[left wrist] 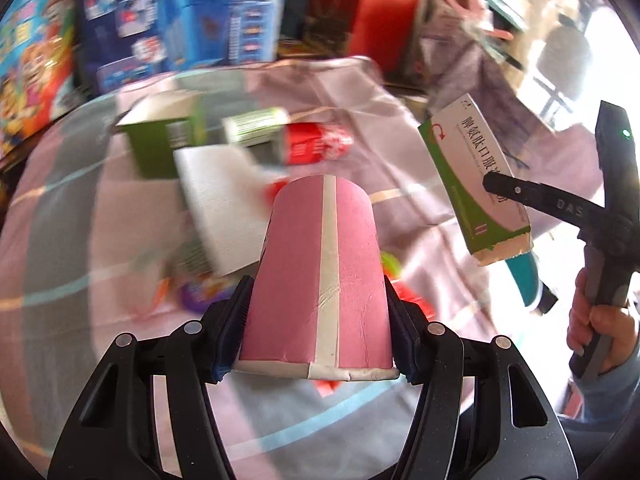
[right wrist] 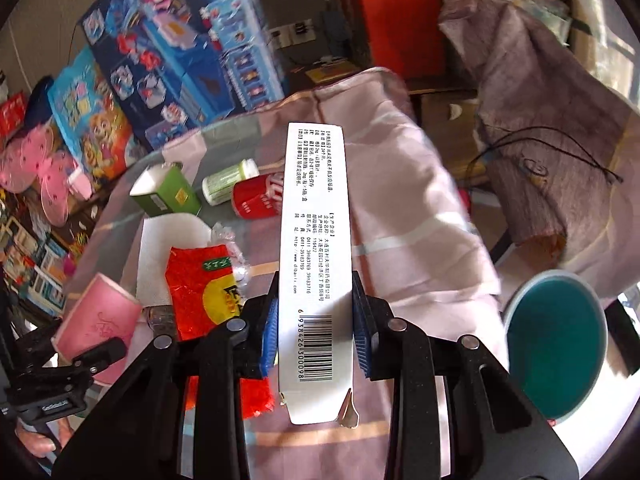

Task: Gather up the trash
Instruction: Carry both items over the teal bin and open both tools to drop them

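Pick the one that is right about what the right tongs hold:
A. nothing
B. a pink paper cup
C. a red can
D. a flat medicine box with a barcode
D: the right tongs are shut on the medicine box, its barcode showing between the blue pads, while the pink paper cup sits in the left tongs and the red can lies on the table.
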`<move>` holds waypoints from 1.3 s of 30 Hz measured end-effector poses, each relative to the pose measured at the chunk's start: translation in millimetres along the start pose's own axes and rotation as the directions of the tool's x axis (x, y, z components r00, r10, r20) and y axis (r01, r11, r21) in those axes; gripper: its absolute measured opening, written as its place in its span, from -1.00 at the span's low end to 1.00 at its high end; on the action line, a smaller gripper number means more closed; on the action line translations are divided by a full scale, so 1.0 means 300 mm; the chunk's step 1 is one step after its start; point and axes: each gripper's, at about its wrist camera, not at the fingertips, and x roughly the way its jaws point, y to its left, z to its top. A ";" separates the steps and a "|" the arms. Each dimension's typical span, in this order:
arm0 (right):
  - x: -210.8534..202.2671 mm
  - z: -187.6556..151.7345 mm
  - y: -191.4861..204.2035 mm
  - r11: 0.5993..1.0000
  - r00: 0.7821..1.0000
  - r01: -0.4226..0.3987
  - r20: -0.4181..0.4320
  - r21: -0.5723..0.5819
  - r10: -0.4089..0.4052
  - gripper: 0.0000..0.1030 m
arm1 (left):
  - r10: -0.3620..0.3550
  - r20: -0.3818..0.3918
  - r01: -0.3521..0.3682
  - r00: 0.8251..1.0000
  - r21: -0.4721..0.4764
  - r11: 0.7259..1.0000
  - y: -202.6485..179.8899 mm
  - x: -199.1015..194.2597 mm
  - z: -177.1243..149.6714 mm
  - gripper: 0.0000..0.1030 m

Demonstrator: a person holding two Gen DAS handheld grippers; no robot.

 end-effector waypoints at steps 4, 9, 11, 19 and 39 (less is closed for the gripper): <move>-0.129 -0.023 -0.165 0.996 0.998 0.032 0.054 0.083 -0.036 -0.43 | -0.055 -0.028 0.057 0.998 0.088 0.995 -0.175 0.064 0.059 0.20; -0.254 -0.067 -0.401 0.975 0.987 0.114 0.089 0.192 -0.133 -0.43 | -0.123 -0.076 0.136 0.989 0.198 0.971 -0.413 0.160 0.113 0.20; -0.290 -0.097 -0.498 0.959 0.982 0.143 0.087 0.244 -0.169 -0.42 | -0.147 -0.103 0.168 0.984 0.245 0.955 -0.526 0.213 0.130 0.20; -0.300 -0.251 -0.783 0.886 0.973 0.217 -0.021 0.410 -0.229 -0.42 | -0.217 -0.265 0.302 0.939 0.342 0.890 -0.895 0.454 0.141 0.21; -0.161 -0.379 -0.966 0.850 0.967 0.246 -0.175 0.466 -0.184 -0.42 | -0.132 -0.392 0.307 0.911 0.429 0.850 -1.136 0.731 0.071 0.48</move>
